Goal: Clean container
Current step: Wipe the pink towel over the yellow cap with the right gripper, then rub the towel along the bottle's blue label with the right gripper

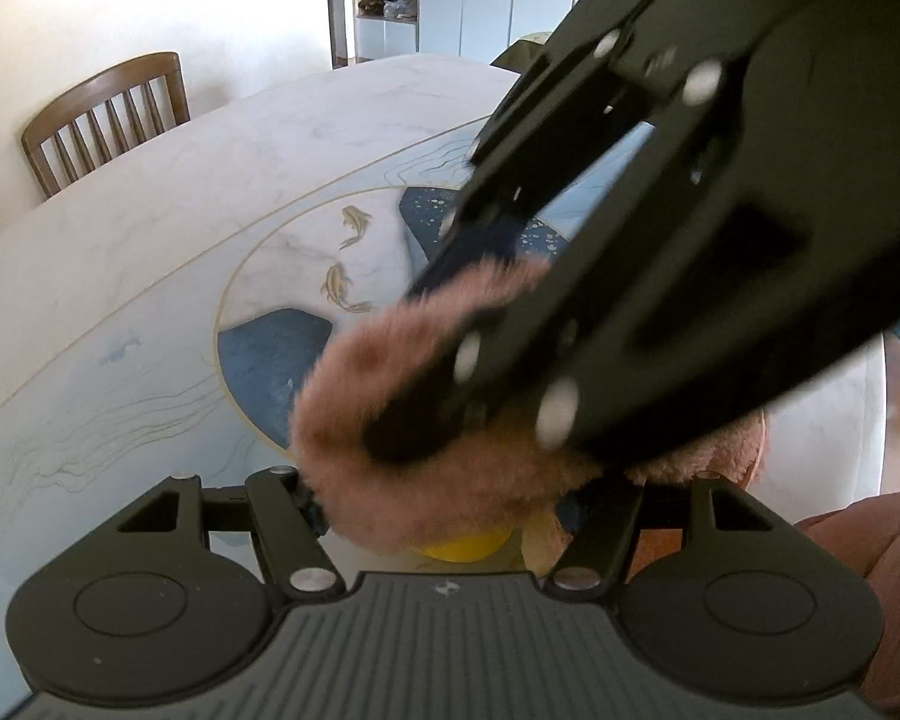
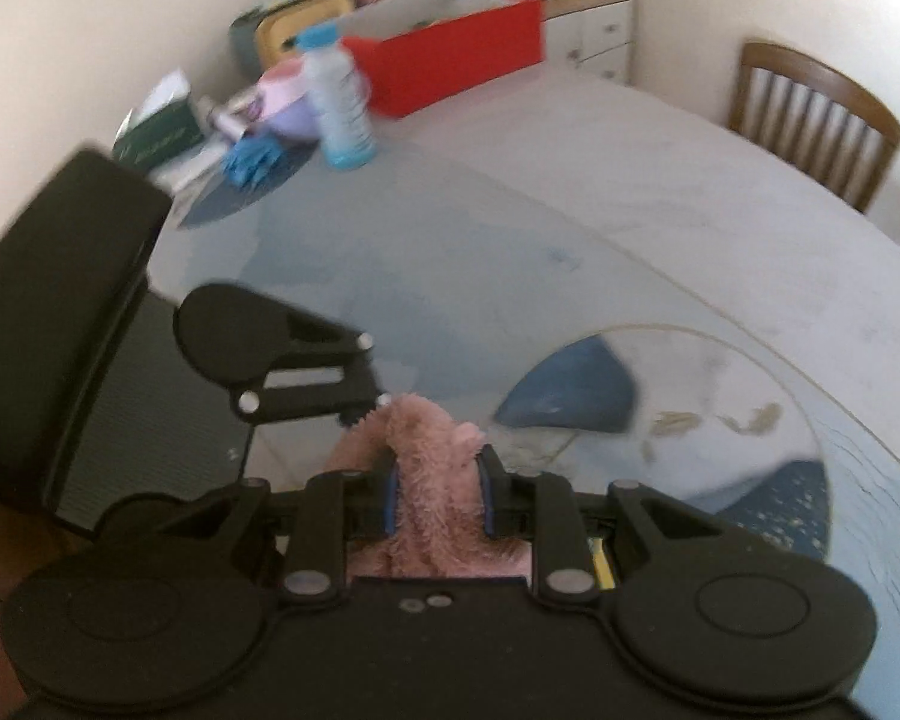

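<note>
Right gripper (image 2: 438,498) slants across the left gripper (image 1: 450,498), jaws pinching pink cloth (image 2: 432,468); left jaws' state unclear.

The cloth (image 2: 435,480) is fuzzy dusty pink. The container (image 1: 462,545) under it shows bright yellow. Both tools are matt black, the right tool (image 2: 438,495) with blue pads. The bench (image 1: 150,252) is pale marble with gold fish, thin gold lines and dark blue speckled patches.

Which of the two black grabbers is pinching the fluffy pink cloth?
The right gripper: its fingers squeeze the pink cloth. The left gripper merely sits beside it.
</note>
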{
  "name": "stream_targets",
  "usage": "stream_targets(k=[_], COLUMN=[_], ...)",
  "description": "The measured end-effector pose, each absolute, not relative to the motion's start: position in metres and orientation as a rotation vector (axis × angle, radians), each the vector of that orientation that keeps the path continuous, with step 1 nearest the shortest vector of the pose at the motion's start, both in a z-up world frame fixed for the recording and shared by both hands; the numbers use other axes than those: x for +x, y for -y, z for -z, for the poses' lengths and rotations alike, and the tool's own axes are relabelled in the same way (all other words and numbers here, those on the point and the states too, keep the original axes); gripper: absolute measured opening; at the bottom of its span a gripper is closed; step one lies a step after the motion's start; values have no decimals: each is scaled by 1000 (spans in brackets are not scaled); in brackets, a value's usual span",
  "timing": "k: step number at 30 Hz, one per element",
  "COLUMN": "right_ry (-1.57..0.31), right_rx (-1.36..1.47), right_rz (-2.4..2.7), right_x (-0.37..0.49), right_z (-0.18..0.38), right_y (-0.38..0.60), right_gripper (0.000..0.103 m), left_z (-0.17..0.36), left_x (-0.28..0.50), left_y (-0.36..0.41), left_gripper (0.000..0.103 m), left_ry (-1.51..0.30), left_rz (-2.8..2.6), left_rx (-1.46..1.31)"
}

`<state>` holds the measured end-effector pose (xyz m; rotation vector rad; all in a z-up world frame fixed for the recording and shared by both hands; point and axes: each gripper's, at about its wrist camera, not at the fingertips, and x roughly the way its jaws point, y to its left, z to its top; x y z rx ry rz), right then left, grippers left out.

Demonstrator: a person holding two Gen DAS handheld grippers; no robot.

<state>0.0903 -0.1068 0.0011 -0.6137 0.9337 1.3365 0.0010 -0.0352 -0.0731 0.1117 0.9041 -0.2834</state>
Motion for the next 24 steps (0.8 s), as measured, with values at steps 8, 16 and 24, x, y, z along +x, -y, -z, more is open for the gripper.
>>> stream_targets(k=[8,16,24], right_ry=[-950,-956,-980], right_rx=[-632,-590,-524], right_rz=[-1298,-1170,-1037], right_x=[97,129,160], right_z=[10,14,23], right_y=[103,120,143], right_gripper=[24,24,24], left_z=[73,73,72], left_x=[3,3,3], left_y=[33,32,32], left_gripper=[66,66,66], left_ry=[-903,-902,-903], left_rz=[283,283,283], left_rx=[96,96,96])
